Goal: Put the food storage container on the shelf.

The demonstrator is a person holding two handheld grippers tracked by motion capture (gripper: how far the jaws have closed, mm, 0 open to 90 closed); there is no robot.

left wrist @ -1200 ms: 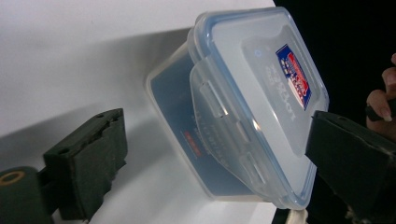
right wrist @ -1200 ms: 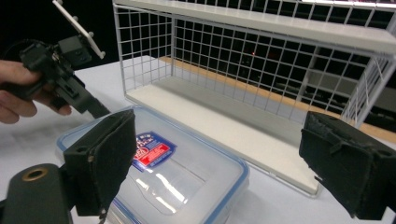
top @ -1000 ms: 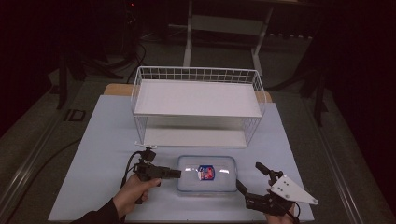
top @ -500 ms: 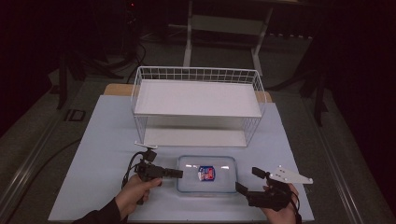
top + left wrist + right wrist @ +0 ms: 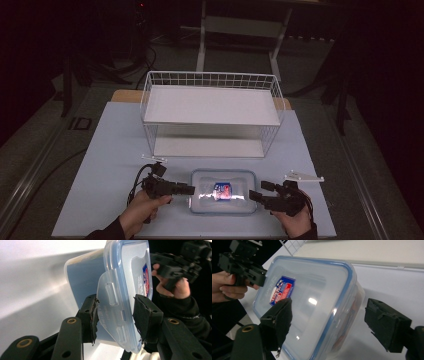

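A clear plastic container [image 5: 223,191] with a blue-rimmed lid and a red and blue label lies flat near the table's front edge. My left gripper [image 5: 189,190] is at its left end. In the left gripper view the jaws have just been closing, and the left gripper [image 5: 115,315] has the lid's latch flap [image 5: 112,302] pinched between its pads. My right gripper [image 5: 253,196] is at the right end. Its jaws have just been closing too, but the right gripper [image 5: 329,320] still stands open astride the container [image 5: 312,297], with the right pad [image 5: 384,325] clear of it.
A white wire shelf rack [image 5: 212,107] stands behind the container, its lower shelf opening toward me. The pale blue table top [image 5: 110,150] lies around it, with dark floor beyond the edges. Both hands come in at the front edge.
The right gripper moved left and down to the container's right end. The left gripper kept its place while its jaws narrowed onto the lid flap.
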